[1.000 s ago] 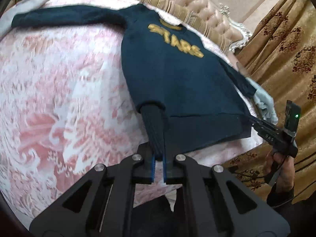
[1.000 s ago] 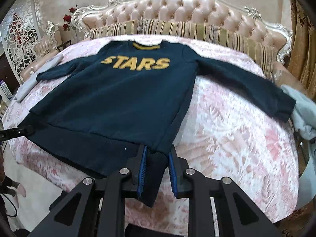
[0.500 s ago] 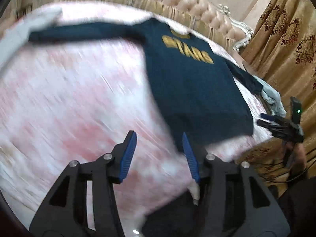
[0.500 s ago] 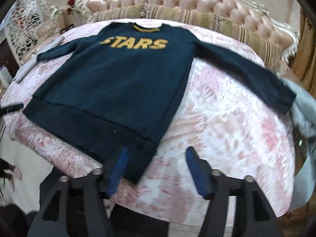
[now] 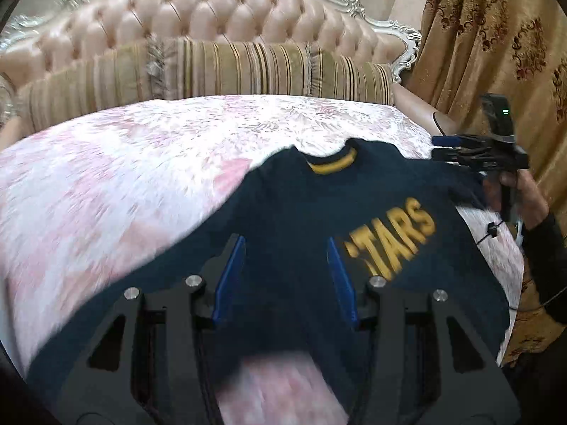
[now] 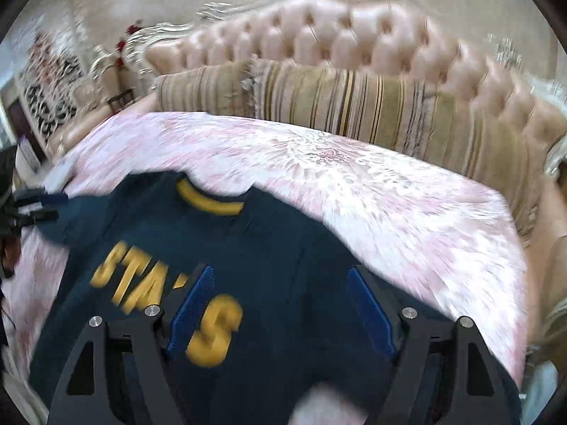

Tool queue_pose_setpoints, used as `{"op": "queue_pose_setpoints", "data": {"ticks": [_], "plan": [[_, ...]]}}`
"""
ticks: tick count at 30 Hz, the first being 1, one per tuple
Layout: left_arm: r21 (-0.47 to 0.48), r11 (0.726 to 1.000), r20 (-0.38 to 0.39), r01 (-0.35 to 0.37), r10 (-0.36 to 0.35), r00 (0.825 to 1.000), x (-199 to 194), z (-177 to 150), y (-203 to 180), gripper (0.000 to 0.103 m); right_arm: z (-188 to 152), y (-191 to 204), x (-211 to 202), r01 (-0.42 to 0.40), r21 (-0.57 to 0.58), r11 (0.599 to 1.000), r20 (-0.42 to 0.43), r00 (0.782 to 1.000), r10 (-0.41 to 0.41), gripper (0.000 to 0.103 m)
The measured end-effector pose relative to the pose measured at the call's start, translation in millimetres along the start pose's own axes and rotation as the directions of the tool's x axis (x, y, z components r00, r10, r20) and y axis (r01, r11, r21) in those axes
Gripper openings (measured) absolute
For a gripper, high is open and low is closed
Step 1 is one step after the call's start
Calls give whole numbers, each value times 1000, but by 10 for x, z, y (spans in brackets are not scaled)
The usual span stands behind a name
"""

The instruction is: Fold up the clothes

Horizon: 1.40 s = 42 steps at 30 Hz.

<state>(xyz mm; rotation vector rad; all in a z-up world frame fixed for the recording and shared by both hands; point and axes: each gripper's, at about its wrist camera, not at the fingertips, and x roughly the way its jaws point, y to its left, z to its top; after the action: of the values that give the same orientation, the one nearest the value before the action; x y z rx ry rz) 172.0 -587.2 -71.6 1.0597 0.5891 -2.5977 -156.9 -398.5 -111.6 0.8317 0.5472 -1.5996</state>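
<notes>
1. The navy sweatshirt (image 5: 304, 219) lies face up on the pink-and-white bedspread (image 5: 117, 163). Its mustard collar band (image 5: 333, 164) points toward the headboard, and the mustard lettering (image 5: 393, 237) runs across the chest.
2. In the right wrist view the same lettering (image 6: 138, 279) is partly hidden behind a blue pad; motion blur softens the cloth edges, so the exact lie of the sleeves is hard to judge.
3. The left gripper (image 5: 285, 276) hangs over the chest with its jaws about half apart and nothing between the pads.
4. The right gripper (image 6: 280, 304) sits over the shoulder area, its jaws opening wide, empty too; the fabric below shows between them but is not pinched.
5. A broad stretch of bare bedspread runs from the collar up to the striped bolster pillows (image 5: 226, 67) and the tufted pink headboard (image 5: 212, 10).
6. Gold patterned curtains (image 5: 496, 35) close off the bed's far side.
</notes>
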Motion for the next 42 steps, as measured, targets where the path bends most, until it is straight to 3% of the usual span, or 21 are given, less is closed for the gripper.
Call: {"op": "queue_pose_setpoints", "data": {"ticks": [7, 11, 12, 13, 14, 18, 20, 21, 22, 24, 30, 34, 38, 42], "plan": [[9, 996, -47, 90, -90, 995, 603, 427, 269, 52, 431, -264, 706, -94, -38, 995, -76, 993, 91, 79], [15, 989, -86, 148, -146, 986, 811, 458, 339, 52, 474, -298, 989, -149, -82, 985, -156, 979, 135, 79], [19, 988, -92, 150, -148, 985, 840, 459, 344, 45, 464, -309, 1030, -158, -87, 984, -165, 976, 142, 79], [24, 988, -99, 153, -150, 984, 869, 460, 349, 29, 452, -322, 1063, -166, -91, 982, -171, 974, 149, 79], [28, 987, -111, 157, -153, 982, 896, 462, 349, 23, 443, -336, 1085, -183, -88, 979, -173, 971, 165, 79], [24, 988, -134, 156, -151, 979, 994, 477, 373, 22, 412, -298, 1143, -215, -119, 969, -205, 961, 188, 79], [29, 988, -139, 155, -149, 979, 996, 473, 364, 21, 415, -264, 1112, -217, -132, 967, -210, 960, 186, 68], [36, 988, -143, 152, -146, 979, 995, 468, 351, 14, 414, -260, 1105, -231, -128, 964, -213, 956, 201, 43], [45, 987, -150, 152, -144, 978, 996, 456, 327, 14, 406, -244, 1100, -237, -132, 962, -217, 954, 205, 29], [62, 987, -156, 149, -138, 978, 991, 437, 277, 14, 388, -203, 1089, -243, -147, 959, -224, 952, 207, 25], [73, 994, -130, 87, -77, 989, 889, 493, 235, 12, 395, -179, 1021, -231, -134, 964, -208, 957, 201, 17], [110, 994, -104, -11, 22, 994, 861, 583, 145, 12, 453, -164, 997, -176, -134, 975, -171, 973, 152, 16], [109, 990, -77, -91, 100, 992, 937, 741, 152, 12, 588, -121, 992, -79, -159, 984, -120, 991, 60, 16], [78, 987, -72, -144, 149, 986, 1083, 876, 321, 12, 807, -155, 1152, -52, -183, 982, -110, 993, 32, 16]]}}
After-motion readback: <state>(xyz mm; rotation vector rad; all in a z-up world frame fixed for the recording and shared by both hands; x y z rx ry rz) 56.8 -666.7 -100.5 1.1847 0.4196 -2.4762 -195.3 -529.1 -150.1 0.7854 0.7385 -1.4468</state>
